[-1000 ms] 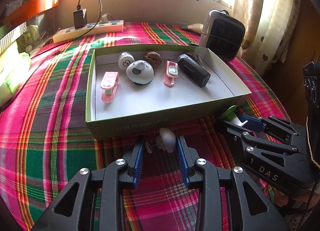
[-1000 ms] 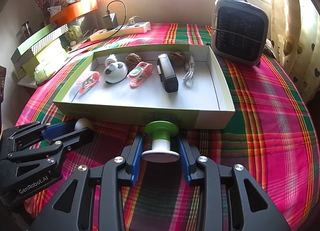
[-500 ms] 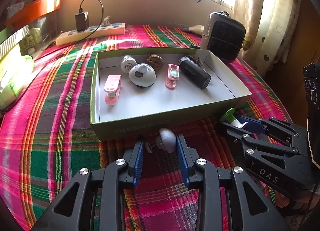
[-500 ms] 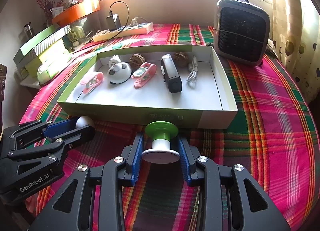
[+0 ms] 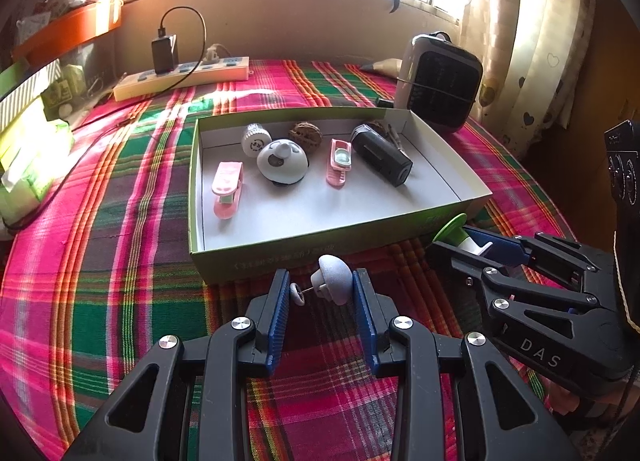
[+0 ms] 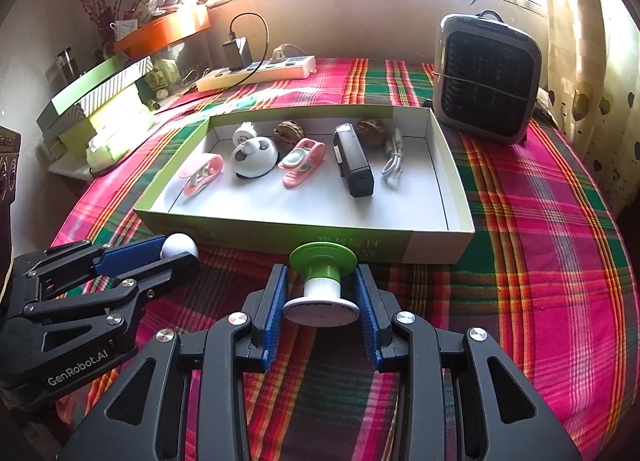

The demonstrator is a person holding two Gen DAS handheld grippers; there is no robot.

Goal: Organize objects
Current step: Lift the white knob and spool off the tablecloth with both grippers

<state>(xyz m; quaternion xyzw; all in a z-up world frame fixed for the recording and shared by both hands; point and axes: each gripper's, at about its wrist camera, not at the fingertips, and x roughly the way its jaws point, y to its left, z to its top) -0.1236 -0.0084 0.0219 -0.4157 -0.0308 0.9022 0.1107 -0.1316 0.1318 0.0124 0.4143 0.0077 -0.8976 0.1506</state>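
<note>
Green-capped spool (image 6: pixel 322 281) clamped in right tongs (image 6: pixel 320 293) | left tongs (image 5: pixel 320 291) clamp white knob (image 5: pixel 332 279)

Pink-green plaid cloth (image 5: pixel 120 189), green box (image 6: pixel 304 231), pink clips (image 5: pixel 226 191).

The tabletop wore a woven plaid cloth (image 5: pixel 120 221), matt and faintly ribbed. The shallow box (image 6: pixel 360 239) looked like smooth matt cardboard. Both grippers were matt black plastic with ridged blue pads (image 5: pixel 278 317) and shiny metal screws (image 6: pixel 478 334). The green-and-white spool (image 6: pixel 322 285) looked like smooth, slightly glossy plastic.
</note>
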